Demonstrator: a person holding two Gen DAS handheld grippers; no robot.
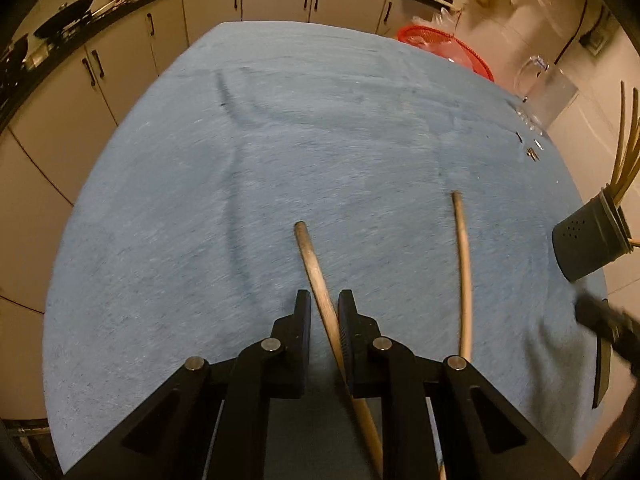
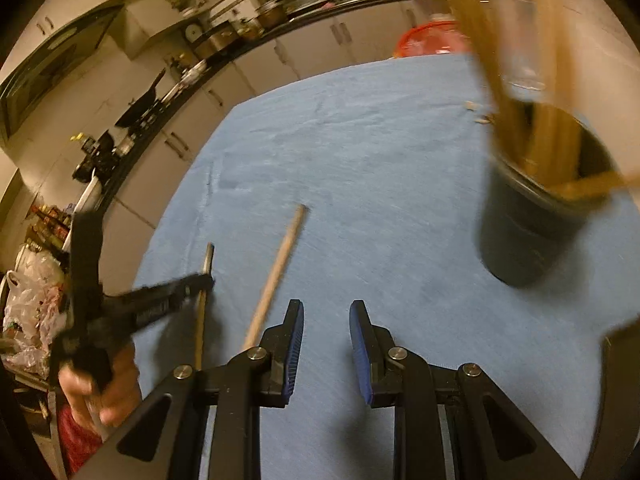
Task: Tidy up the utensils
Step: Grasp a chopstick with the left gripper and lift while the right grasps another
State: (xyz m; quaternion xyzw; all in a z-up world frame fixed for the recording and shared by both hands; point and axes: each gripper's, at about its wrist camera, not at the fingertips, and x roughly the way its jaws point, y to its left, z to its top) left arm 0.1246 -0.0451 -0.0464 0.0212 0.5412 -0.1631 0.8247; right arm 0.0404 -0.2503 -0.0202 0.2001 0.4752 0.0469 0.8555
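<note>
Sticks lie on the blue cloth (image 1: 280, 140). The left gripper (image 1: 324, 300) is clenched on 1 wooden stick (image 1: 316, 268). A second stick (image 1: 464, 264) lies beside it. The right gripper (image 2: 326, 312) is spread wide, holding nothing, near the dark cup (image 2: 524, 236) full of sticks.
</note>
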